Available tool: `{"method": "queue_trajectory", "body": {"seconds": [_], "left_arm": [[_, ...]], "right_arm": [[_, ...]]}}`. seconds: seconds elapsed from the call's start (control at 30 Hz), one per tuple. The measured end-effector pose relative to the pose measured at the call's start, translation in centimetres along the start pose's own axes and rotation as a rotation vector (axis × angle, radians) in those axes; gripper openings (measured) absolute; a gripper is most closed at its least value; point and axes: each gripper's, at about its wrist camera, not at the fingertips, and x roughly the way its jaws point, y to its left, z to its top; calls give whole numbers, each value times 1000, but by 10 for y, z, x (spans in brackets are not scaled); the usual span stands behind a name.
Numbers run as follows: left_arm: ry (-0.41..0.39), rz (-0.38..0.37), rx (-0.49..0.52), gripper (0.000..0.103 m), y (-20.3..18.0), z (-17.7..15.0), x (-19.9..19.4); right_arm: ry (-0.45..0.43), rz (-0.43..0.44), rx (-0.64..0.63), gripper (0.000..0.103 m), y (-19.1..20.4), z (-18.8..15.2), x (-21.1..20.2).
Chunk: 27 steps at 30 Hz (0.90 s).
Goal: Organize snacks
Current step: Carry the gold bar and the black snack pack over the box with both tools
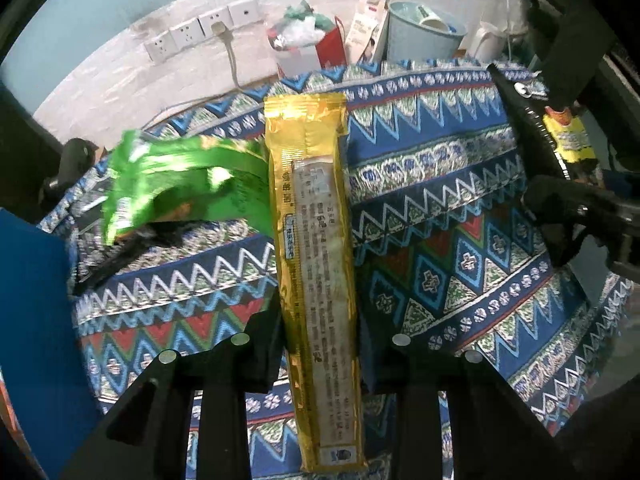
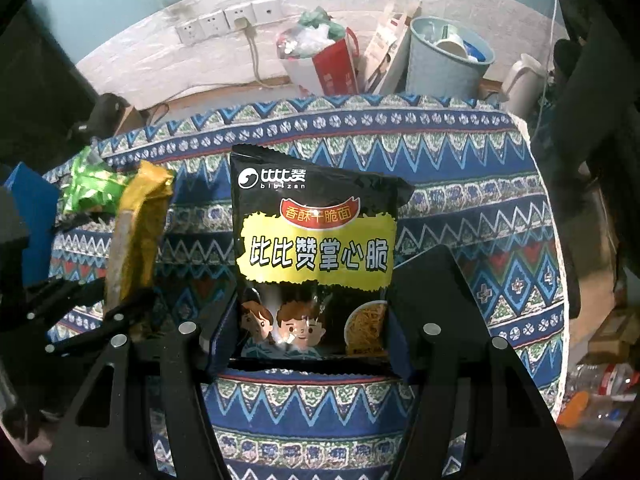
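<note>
A crumpled, glossy green foil snack bag point(image 1: 176, 184) is seen blurred at the left, above the blue, white and red zigzag-patterned tablecloth point(image 1: 440, 184), just beside a long, narrow gold foil snack packet point(image 1: 316, 264) printed with small text. The gold packet is clamped between the black fingers of the left gripper point(image 1: 320, 344), its length running forward from the jaws and held clear of the cloth. Further right, a black crinkle-edged noodle snack bag point(image 2: 316, 264) with a yellow label and cartoon faces is gripped by its lower sides in the right gripper point(image 2: 312, 336), upright above the cloth.
</note>
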Motion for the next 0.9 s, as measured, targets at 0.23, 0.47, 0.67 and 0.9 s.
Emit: {"method": "queue_trajectory", "body": {"seconds": [0.23, 0.47, 0.67, 0.9], "left_arm": [[-59, -7, -11, 32, 20, -6, -44], [-136, 8, -29, 32, 47, -9, -82], [-179, 21, -61, 32, 72, -14, -106], [-225, 53, -94, 32, 103, -30, -134]], "right_arm": [[-42, 3, -30, 62, 20, 5, -18], [-97, 24, -73, 62, 43, 10, -41], [-143, 38, -131, 62, 72, 12, -64], [-177, 68, -202, 62, 109, 13, -81]]}}
